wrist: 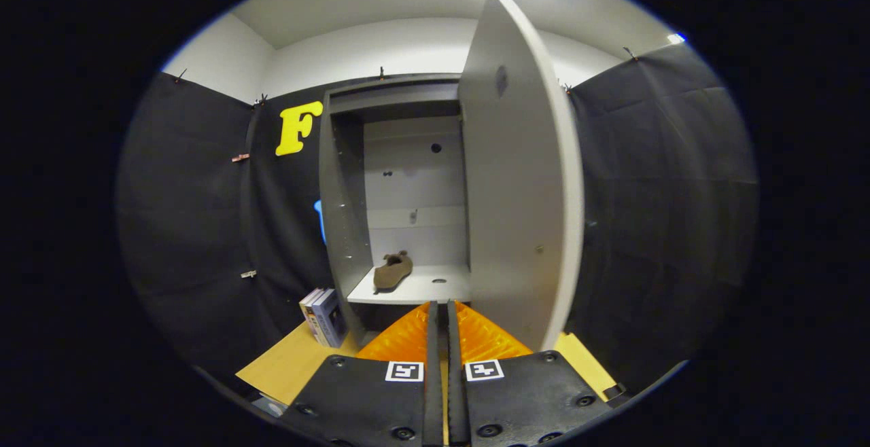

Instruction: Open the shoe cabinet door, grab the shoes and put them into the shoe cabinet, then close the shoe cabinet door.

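Looking along your gripper, you have the two fingers pressed together with only a thin slit between them, and nothing is held in that slit. The tips point straight at the front edge of the cabinet floor, just short of it.

Ahead of you the cabinet stands against the booth's black cloth wall, and its door is swung wide open. The door juts out toward you on the right of the opening, edge-on, so you see its pale inner face and its curved outer edge. It reaches down almost to the table beside your right finger.

Inside, one brown shoe lies on the shelf, left of centre, well beyond your fingertips and apart from them. Its toe points toward the left wall and its opening faces the back panel. A small round hole sits on the shelf to the shoe's right. The back panel is pale with a few dark holes in it, and the left inner wall shows a row of peg holes.

Left of the cabinet's base, a couple of books stand upright on the wooden table, leaning close to the cabinet's side. The table runs under your gripper and shows again on the right, past the door's lower corner.
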Tool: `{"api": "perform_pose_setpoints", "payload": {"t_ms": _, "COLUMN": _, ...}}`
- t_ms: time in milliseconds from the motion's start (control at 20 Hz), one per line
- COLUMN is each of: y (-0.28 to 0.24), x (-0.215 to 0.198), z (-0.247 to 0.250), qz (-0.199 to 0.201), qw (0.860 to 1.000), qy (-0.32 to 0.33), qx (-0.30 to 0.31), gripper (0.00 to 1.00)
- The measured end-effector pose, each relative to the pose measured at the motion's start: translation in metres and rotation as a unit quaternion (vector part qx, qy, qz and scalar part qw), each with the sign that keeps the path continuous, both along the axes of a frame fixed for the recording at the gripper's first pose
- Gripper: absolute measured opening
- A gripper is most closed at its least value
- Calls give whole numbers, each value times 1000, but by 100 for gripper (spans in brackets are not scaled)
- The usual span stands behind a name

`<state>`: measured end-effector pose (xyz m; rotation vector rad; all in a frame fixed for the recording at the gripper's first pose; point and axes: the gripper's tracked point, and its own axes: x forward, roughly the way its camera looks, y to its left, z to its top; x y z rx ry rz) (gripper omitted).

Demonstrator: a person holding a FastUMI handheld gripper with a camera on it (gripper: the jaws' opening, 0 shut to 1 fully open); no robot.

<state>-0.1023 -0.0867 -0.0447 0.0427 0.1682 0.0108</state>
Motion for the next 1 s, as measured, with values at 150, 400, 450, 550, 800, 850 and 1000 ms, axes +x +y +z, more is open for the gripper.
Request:
{"api": "perform_pose_setpoints", "payload": {"t_ms": 150, "y": 43, "x": 20, "z": -36, "qz": -2, "qw": 999, "qy": 31, "qx": 12, "gripper": 8}}
{"api": "perform_pose_setpoints", "payload": {"t_ms": 400, "y": 82, "x": 42, "z": -125, "qz": -21, "qw": 994, "qy": 104, "qx": 8, "gripper": 8}}
{"api": "perform_pose_setpoints", "payload": {"t_ms": 450, "y": 86, "x": 45, "z": -147, "qz": -23, "qw": 992, "qy": 127, "qx": 8, "gripper": 8}}
{"api": "perform_pose_setpoints", "payload": {"t_ms": 550, "y": 92, "x": 51, "z": -188, "qz": -22, "qw": 986, "qy": 165, "qx": 5, "gripper": 8}}
{"api": "perform_pose_setpoints", "payload": {"t_ms": 800, "y": 96, "x": 59, "z": -287, "qz": -12, "qw": 970, "qy": 241, "qx": 15, "gripper": 20}}
{"api": "perform_pose_setpoints", "payload": {"t_ms": 850, "y": 94, "x": 58, "z": -307, "qz": -12, "qw": 967, "qy": 256, "qx": 15, "gripper": 32}}
{"api": "perform_pose_setpoints", "payload": {"t_ms": 1000, "y": 90, "x": 61, "z": -366, "qz": -13, "qw": 954, "qy": 300, "qx": 17, "gripper": 28}}
